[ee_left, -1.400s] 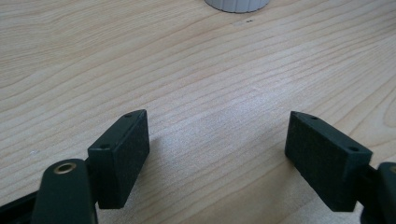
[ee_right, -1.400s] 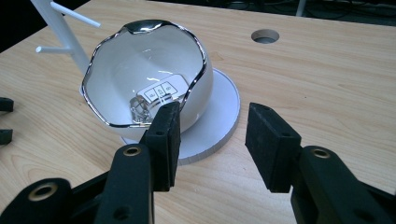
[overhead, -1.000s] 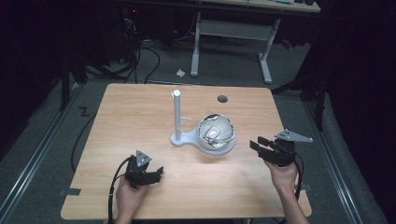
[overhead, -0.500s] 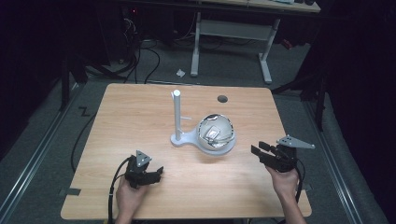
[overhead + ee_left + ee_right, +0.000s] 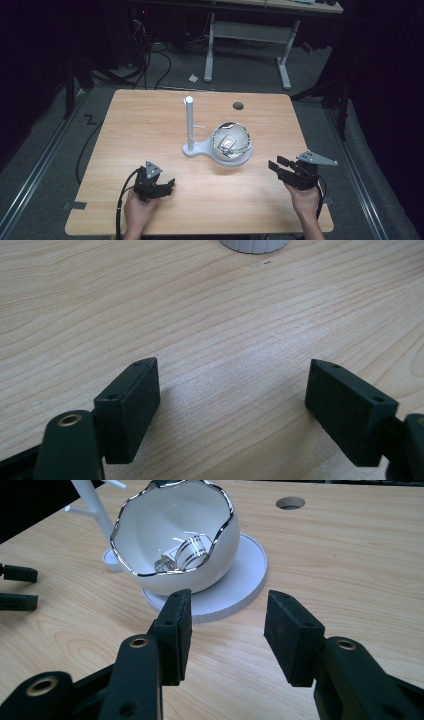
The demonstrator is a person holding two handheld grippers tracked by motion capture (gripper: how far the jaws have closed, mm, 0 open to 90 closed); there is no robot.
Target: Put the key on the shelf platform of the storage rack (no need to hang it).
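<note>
The bowl (image 5: pixel 175 540) sits on its white stand (image 5: pixel 240 587), just ahead of my right gripper (image 5: pixel 227 630), whose empty jaws have just been opening. My left gripper (image 5: pixel 232 405) gapes over bare table (image 5: pixel 200 315). The glinting bits inside the bowl are hard to make out.

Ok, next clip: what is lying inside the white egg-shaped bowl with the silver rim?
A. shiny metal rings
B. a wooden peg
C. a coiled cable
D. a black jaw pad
A: in the right gripper view, silvery rings lie at the bottom of the bowl, which stands on a round white base.
</note>
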